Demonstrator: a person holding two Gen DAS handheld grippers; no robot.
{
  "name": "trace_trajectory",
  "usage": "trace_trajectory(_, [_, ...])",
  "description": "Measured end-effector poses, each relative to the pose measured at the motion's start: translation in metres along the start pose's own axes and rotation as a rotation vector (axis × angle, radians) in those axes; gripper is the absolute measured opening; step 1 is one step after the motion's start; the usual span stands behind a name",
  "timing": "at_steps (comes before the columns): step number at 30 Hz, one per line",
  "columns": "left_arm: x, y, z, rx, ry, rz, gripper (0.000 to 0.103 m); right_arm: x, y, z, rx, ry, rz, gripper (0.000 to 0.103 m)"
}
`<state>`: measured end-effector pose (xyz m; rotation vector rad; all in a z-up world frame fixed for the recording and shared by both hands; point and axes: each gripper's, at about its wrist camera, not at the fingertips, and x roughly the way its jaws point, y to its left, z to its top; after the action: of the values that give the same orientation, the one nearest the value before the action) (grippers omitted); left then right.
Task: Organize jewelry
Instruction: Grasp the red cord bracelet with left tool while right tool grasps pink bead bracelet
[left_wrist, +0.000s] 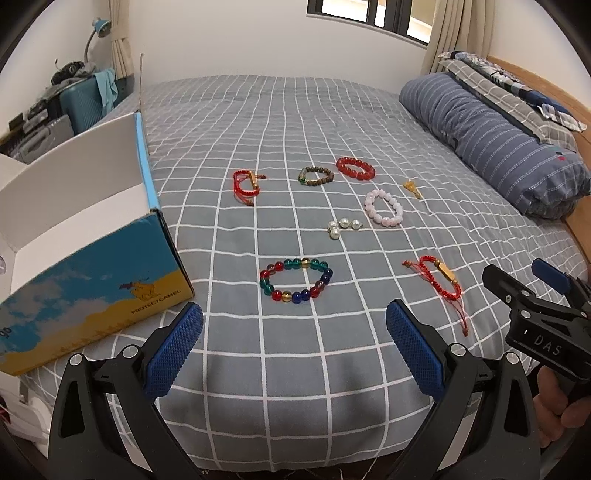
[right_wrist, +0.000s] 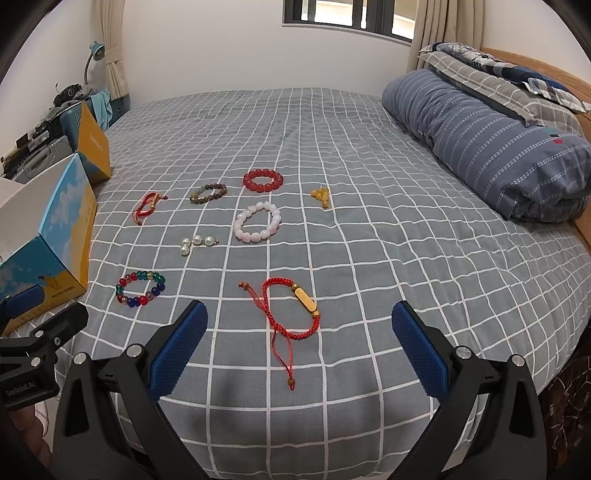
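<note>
Bed: matt woven cloth cover, grey check. Multicolour bracelet: glossy, glassy-looking beads. Pearl cluster at its 12 o'clock: shiny, smooth. Red cord bracelet: braided matt string, smooth yellow bar. Box: printed cardboard, plain white inside. Left gripper and right gripper: matt black plastic, blue pads with rough dimpled texture, metal bolts.

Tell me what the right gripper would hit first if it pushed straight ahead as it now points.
Most likely the red cord bracelet with the gold bar, lying on the checked bedspread straight ahead of the right gripper's open jaws. Depth is uncertain.
</note>
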<state>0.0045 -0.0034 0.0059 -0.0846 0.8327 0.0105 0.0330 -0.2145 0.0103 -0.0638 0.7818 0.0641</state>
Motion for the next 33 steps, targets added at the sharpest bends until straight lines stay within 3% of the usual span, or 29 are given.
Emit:
trace_trajectory(9, [0.012,-0.011,0.032,0.000,-0.010,-0.001,0.097,0.009,-0.002,0.017,-0.008,-0.014,-0.017,0.096])
trace_trajectory(12, [0.026,-0.014,0.054,0.003,0.014,-0.058,0.097,0.017,-0.002,0.031,-0.042,-0.031,-0.036,0.096])
trace_trajectory(19, [0.074,-0.015,0.110,0.013,0.011,0.006,0.097,0.054,0.003,0.067,-0.079,-0.019,-0.019,0.094])
trace_trajectory(27, [0.163,-0.008,0.162,-0.018,0.130,0.026,0.097,0.127,0.016,0.100,-0.082,0.117,0.035,0.083])
trace_trajectory(29, [0.184,-0.008,0.170,0.008,0.174,0.093,0.097,0.146,0.018,0.104,-0.074,0.159,0.053,0.081])
trace_trajectory(33, [0.202,0.006,0.177,0.012,0.176,0.173,0.097,0.172,0.020,0.108,-0.059,0.224,0.076,0.071])
